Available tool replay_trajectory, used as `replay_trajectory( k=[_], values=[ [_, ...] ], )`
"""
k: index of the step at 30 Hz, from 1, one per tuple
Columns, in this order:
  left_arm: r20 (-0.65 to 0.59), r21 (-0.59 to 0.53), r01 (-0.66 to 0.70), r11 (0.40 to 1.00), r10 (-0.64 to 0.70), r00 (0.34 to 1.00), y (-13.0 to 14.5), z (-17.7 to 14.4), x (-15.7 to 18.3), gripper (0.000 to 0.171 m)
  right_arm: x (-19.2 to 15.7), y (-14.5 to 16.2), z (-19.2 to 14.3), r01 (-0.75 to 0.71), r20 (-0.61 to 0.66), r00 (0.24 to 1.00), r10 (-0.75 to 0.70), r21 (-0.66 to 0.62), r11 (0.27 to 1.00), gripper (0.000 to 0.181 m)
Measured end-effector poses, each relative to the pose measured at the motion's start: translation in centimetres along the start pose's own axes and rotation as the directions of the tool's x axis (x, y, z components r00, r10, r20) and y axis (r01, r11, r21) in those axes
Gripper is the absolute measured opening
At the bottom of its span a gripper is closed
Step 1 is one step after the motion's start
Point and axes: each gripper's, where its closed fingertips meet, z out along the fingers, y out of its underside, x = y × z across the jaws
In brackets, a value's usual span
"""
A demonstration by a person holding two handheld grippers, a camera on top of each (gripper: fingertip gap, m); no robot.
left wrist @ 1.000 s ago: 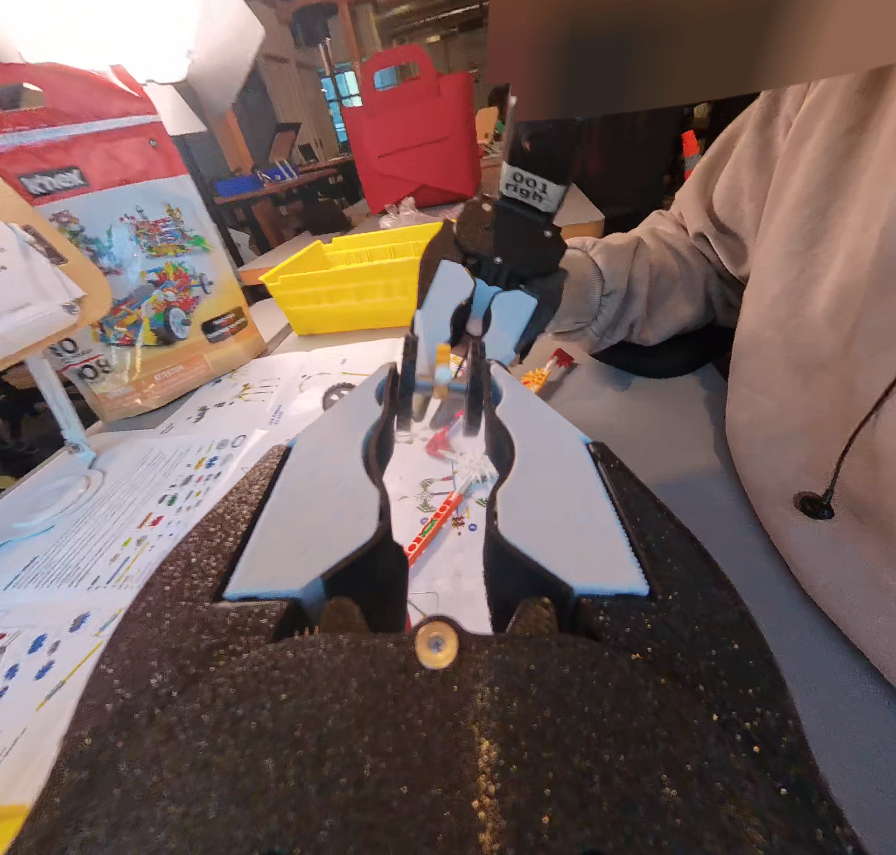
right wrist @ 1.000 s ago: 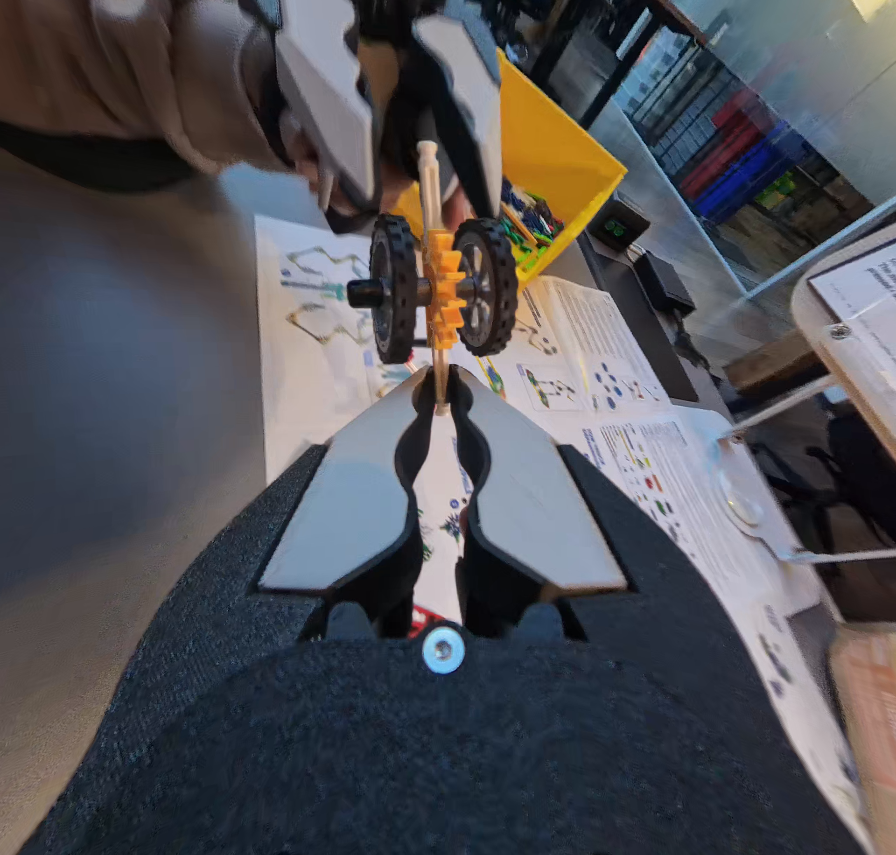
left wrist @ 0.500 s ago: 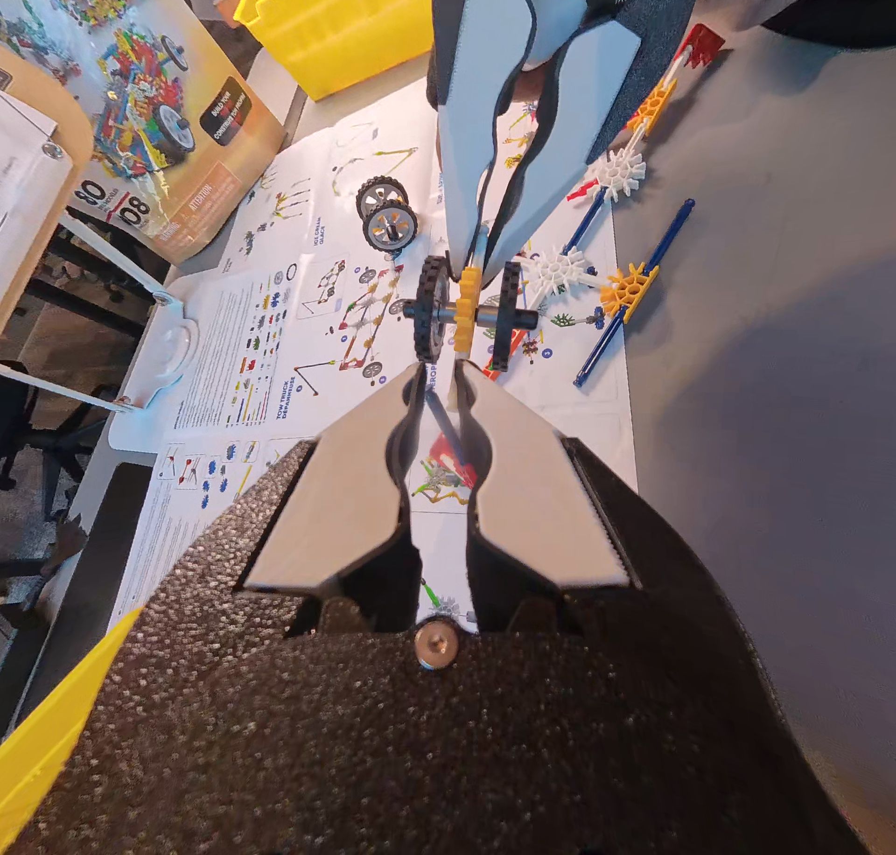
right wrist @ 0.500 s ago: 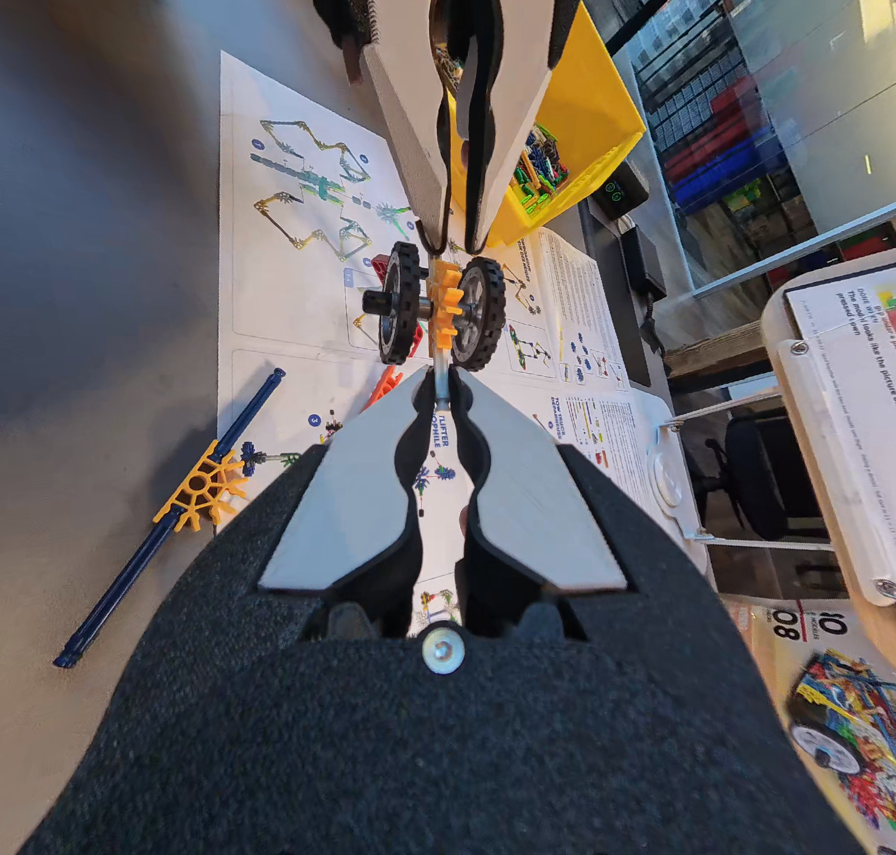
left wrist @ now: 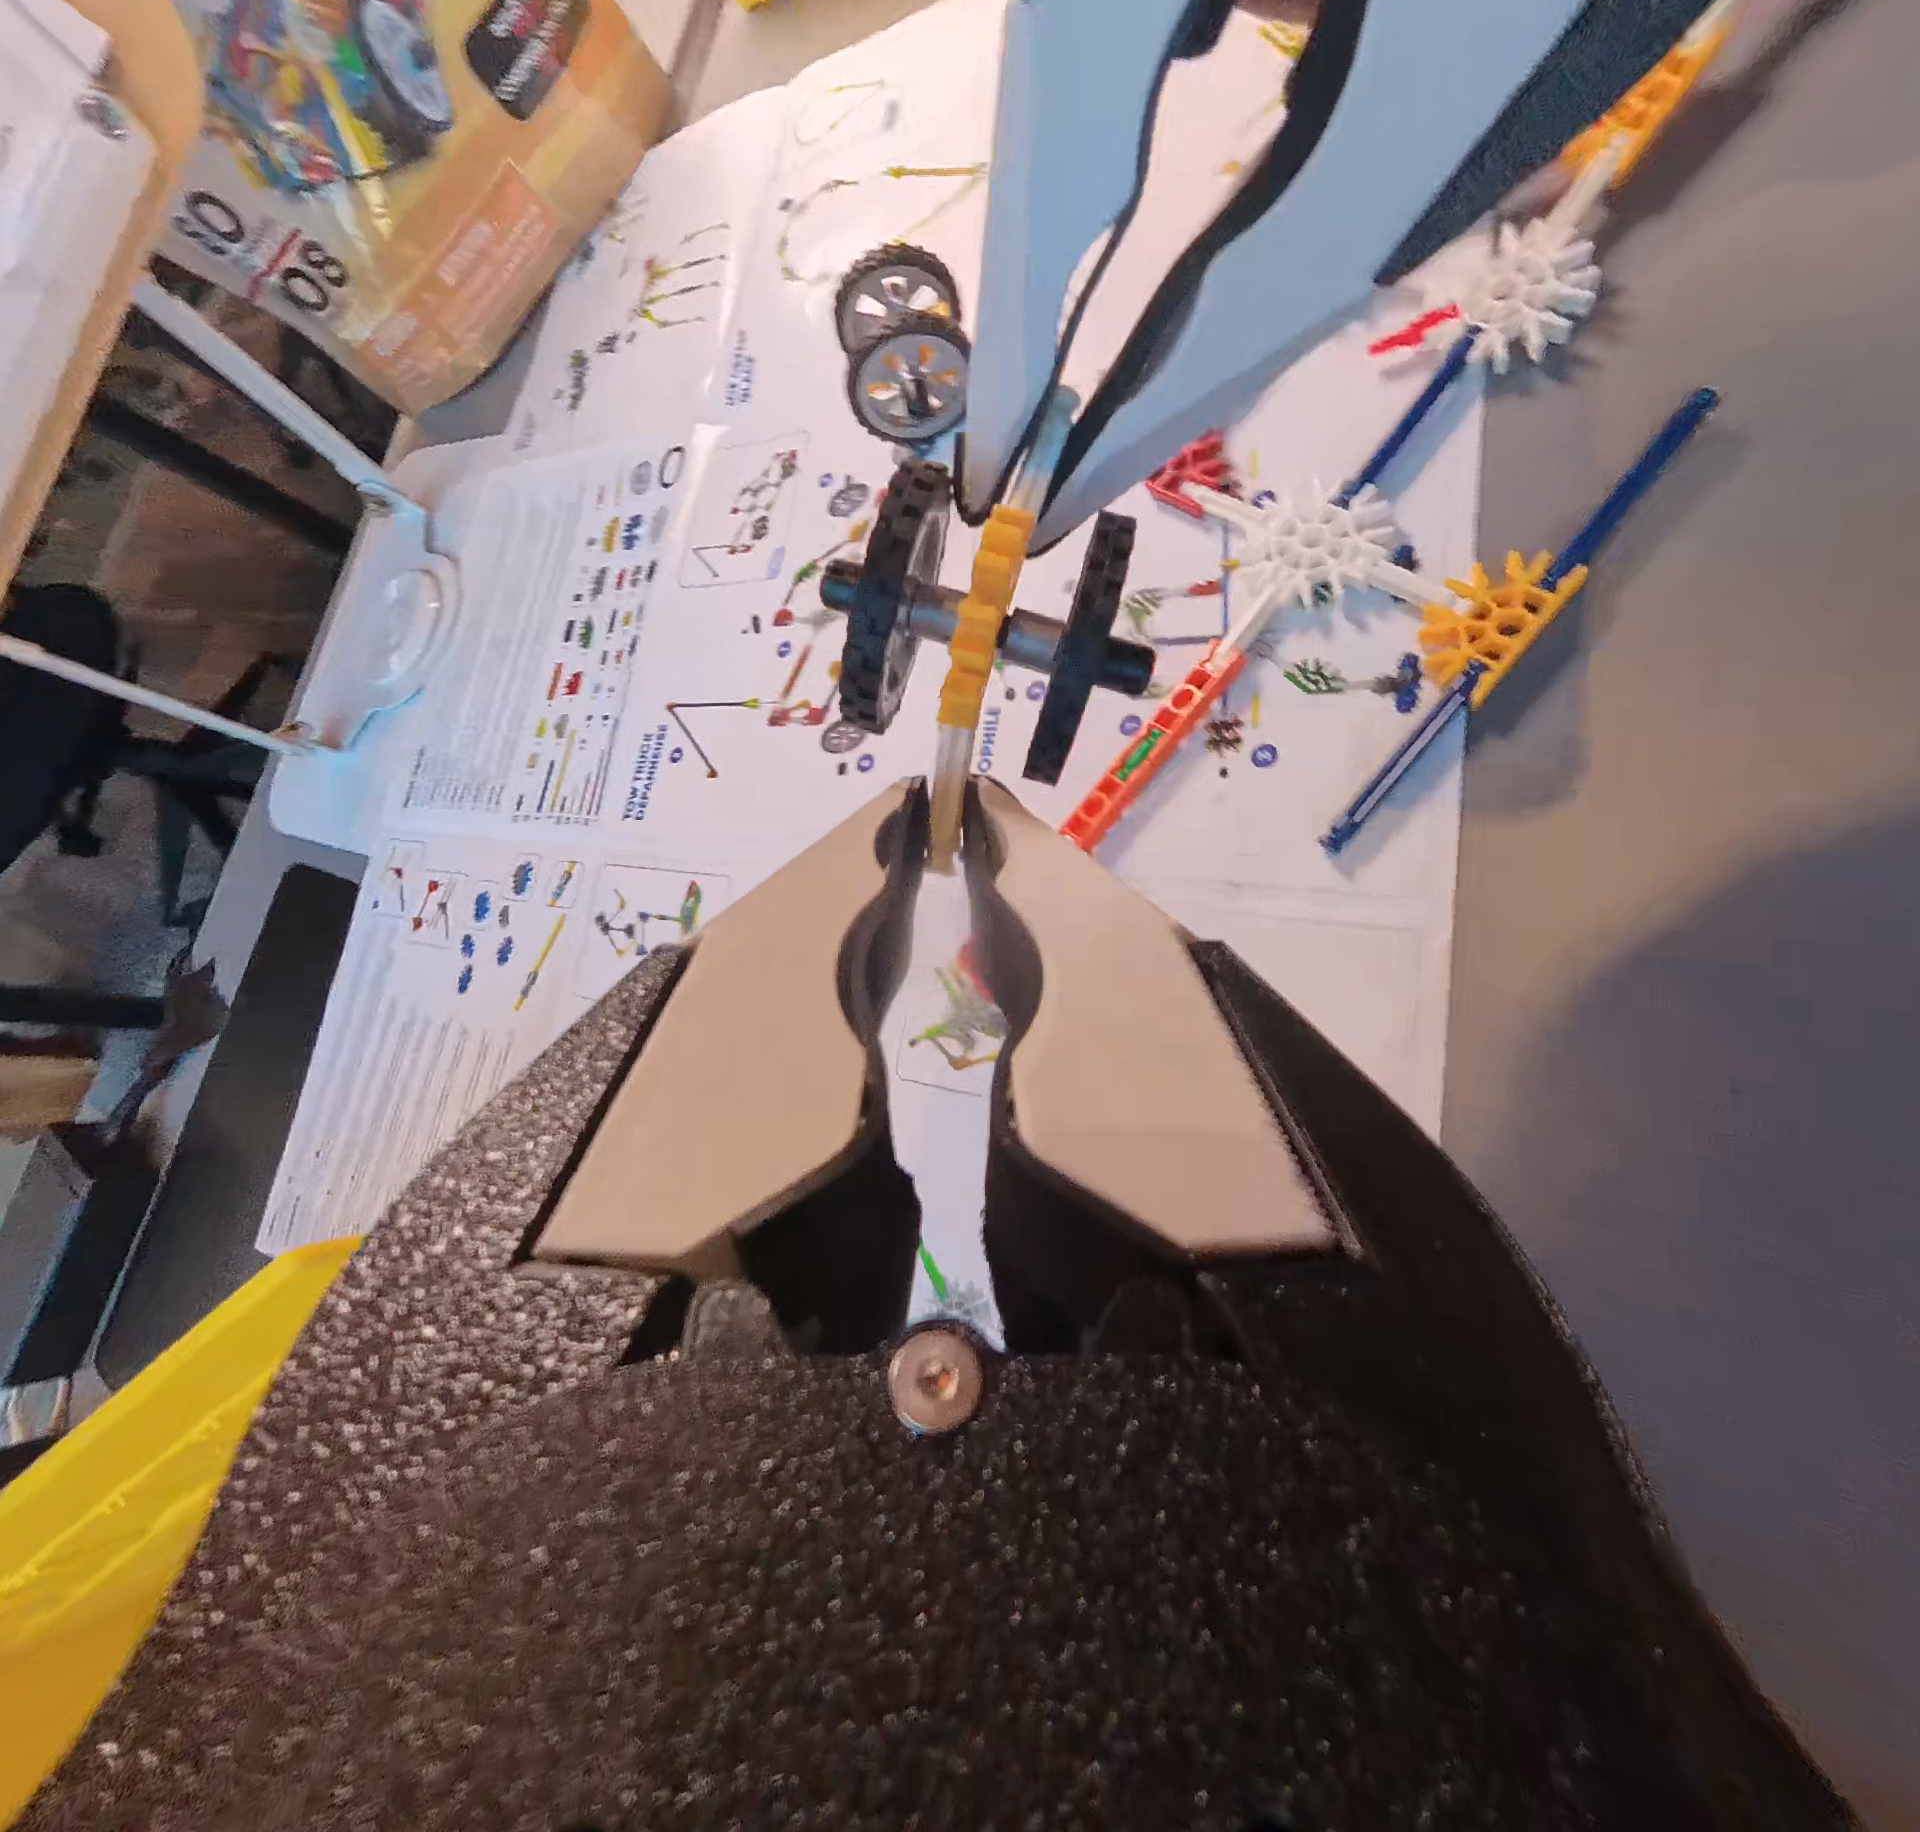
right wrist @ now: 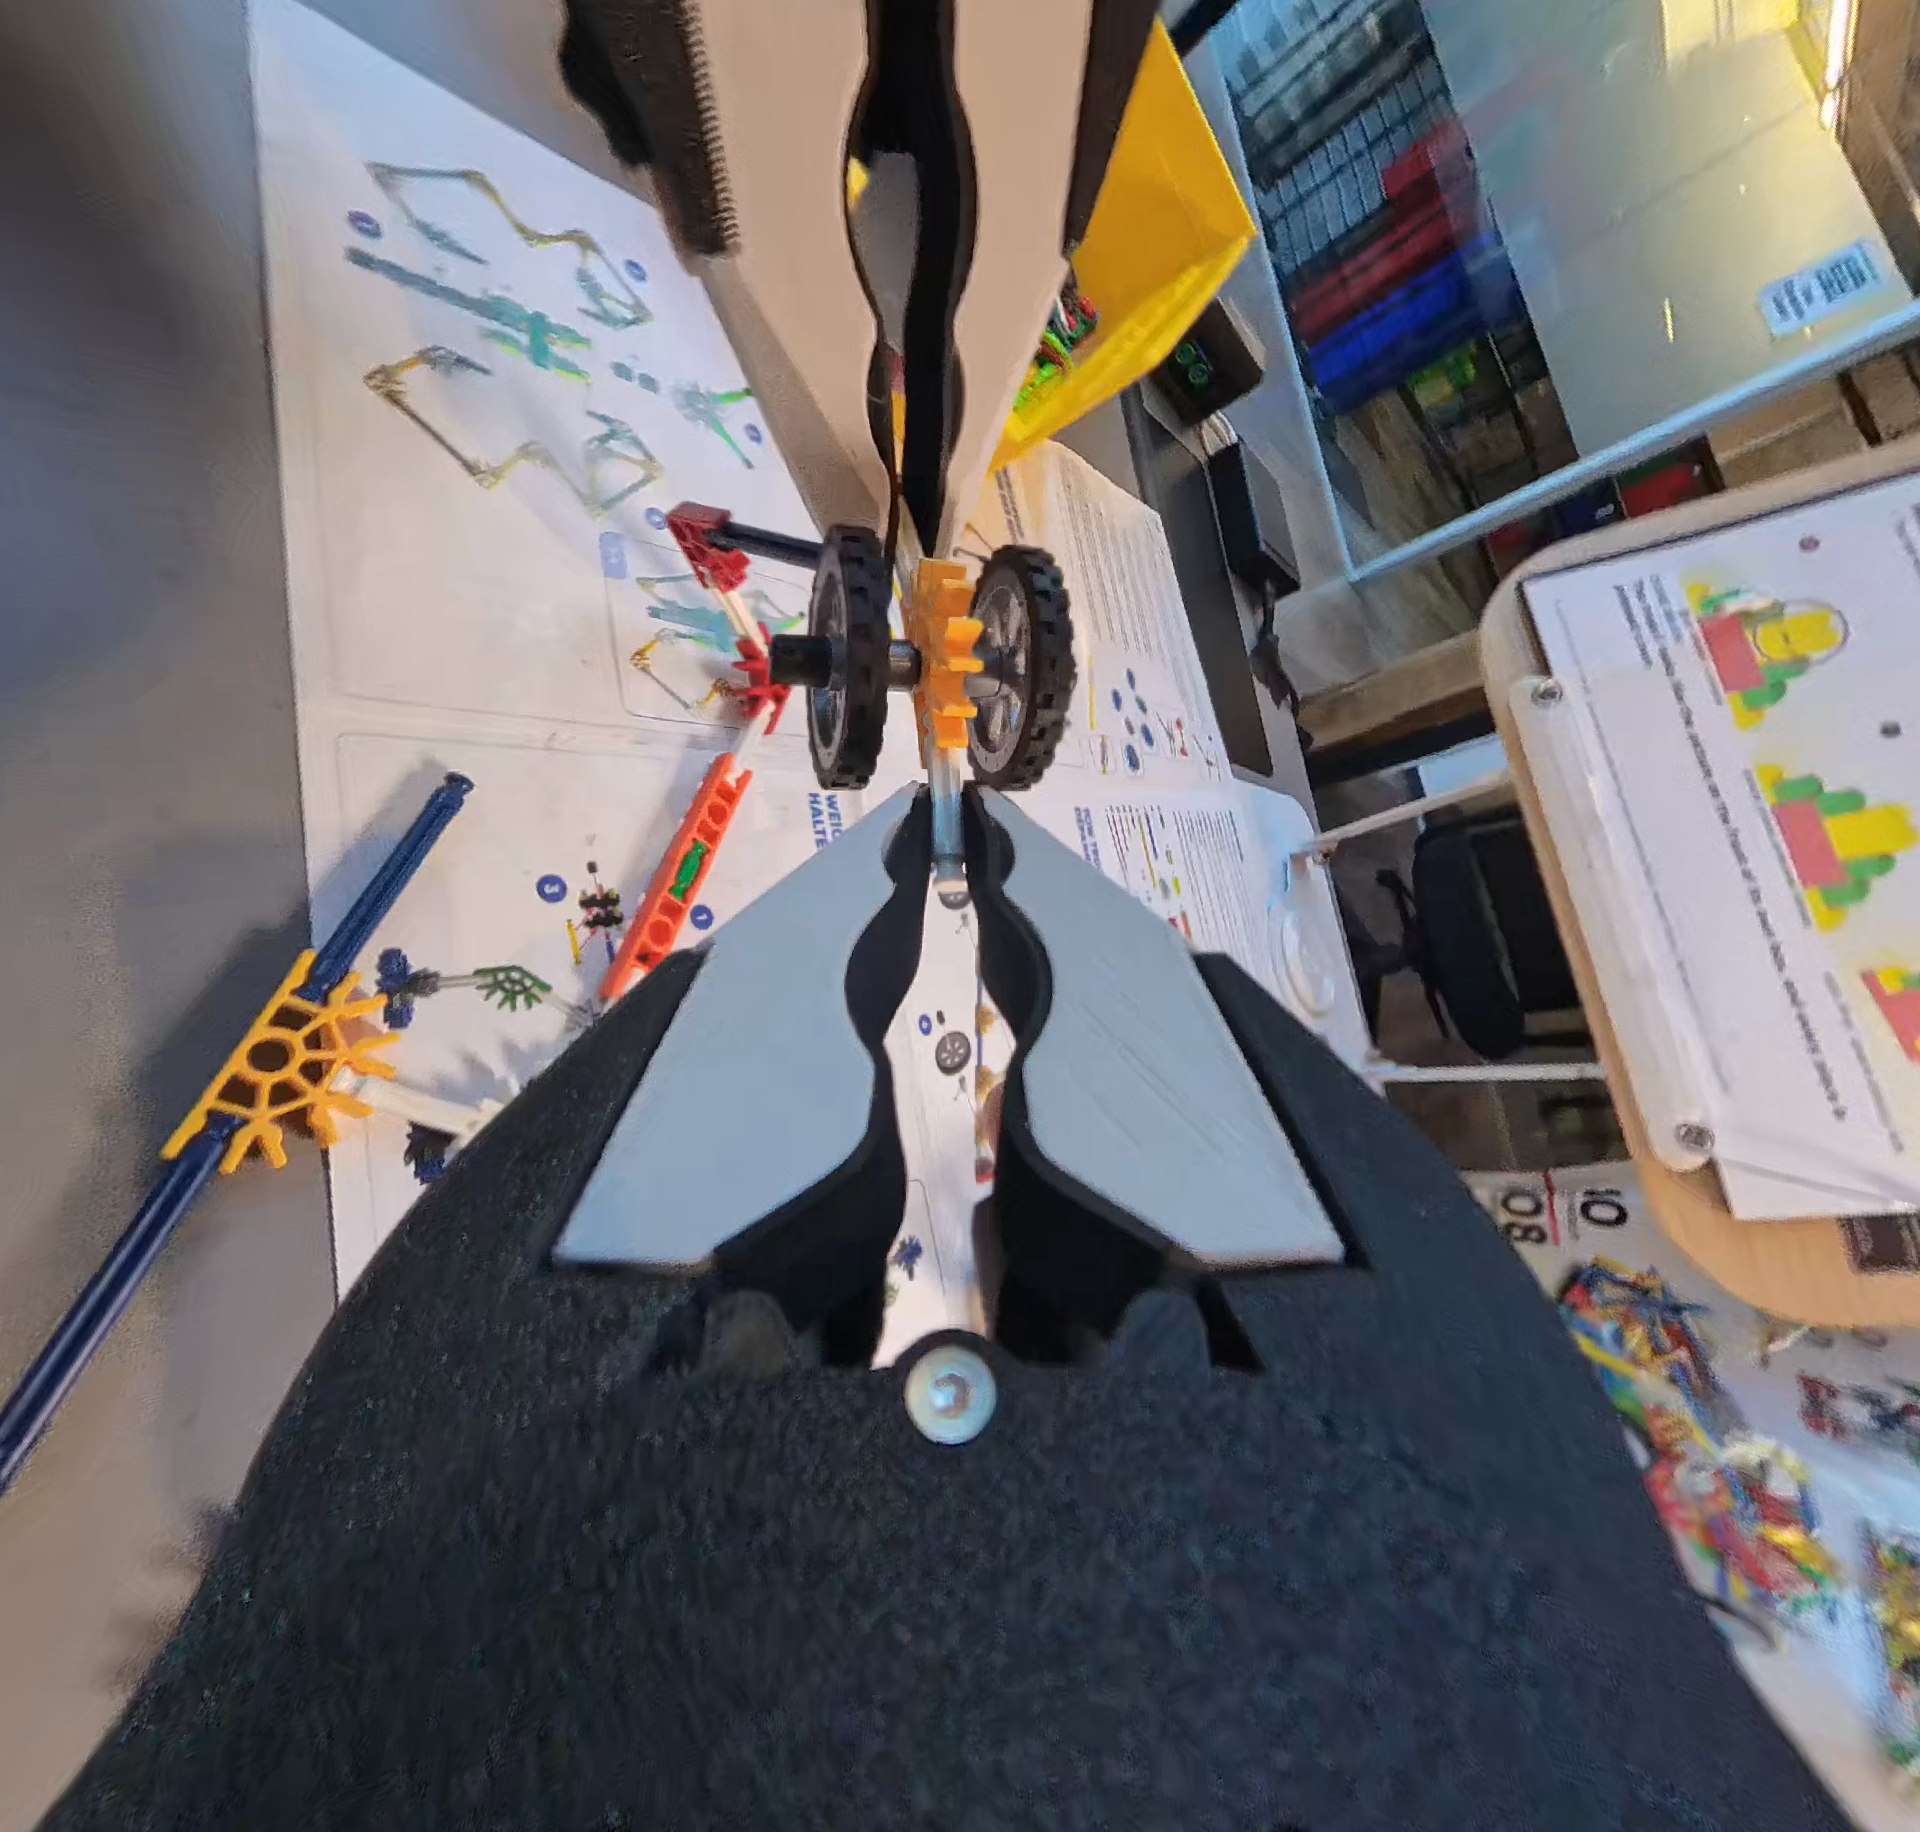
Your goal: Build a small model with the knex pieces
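A small wheel assembly hangs in the air between my two grippers: two black wheels (left wrist: 899, 603) on a dark axle, with a yellow gear (left wrist: 977, 619) between them and a pale rod (left wrist: 948, 780) running through the gear. My left gripper (left wrist: 943, 818) is shut on the near end of this rod. My right gripper (left wrist: 1023, 494) comes in from above and grips the far end. In the right wrist view my right gripper (right wrist: 943, 826) is shut on the pale rod (right wrist: 941, 806) below the yellow gear (right wrist: 943, 660), and the left gripper (right wrist: 914, 535) pinches the opposite end.
White instruction sheets (left wrist: 582, 660) cover the grey table. Loose parts lie on them: two spare wheels (left wrist: 899, 348), white star connectors (left wrist: 1314, 546), an orange strip (left wrist: 1153, 743), and blue rods with a yellow connector (left wrist: 1496, 619). A yellow bin (right wrist: 1153, 255) and a toy box (left wrist: 416, 120) stand at the far side. My right fingertips sit around 5 cm from my left ones.
My left jaws closed onto the free end of the pale rod, so both grippers now hold it. Both views tilted down over the table. The right grasp stayed shut.
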Motion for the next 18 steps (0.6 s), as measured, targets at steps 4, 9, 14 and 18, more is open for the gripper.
replay_trajectory(
  k=[4, 9, 14, 18],
  values=[
    [0.138, 0.021, 0.101, 0.995, -0.103, 0.985, 0.1, 1.5, -1.4, 0.003, 1.0, 1.6, 1.0, -0.202, -0.072, 0.977, 0.199, -0.033, 0.979, 0.003],
    [0.242, 0.063, 0.222, 0.973, -0.230, 0.943, 0.1, 2.3, -2.8, 0.003, 2.1, 2.7, 1.9, -0.414, -0.132, 0.902, 0.411, 0.004, 0.910, 0.003],
    [0.234, 0.132, 0.371, 0.919, -0.393, 0.889, -0.1, 3.0, -3.9, 0.003, 2.9, 3.6, 2.5, -0.545, -0.183, 0.821, 0.540, 0.027, 0.838, 0.004],
    [0.156, 0.190, 0.502, 0.844, -0.531, 0.833, 0.0, 3.8, -4.1, 0.004, 3.0, 4.5, 2.7, -0.590, -0.212, 0.787, 0.579, 0.015, 0.807, 0.004]
  ],
)
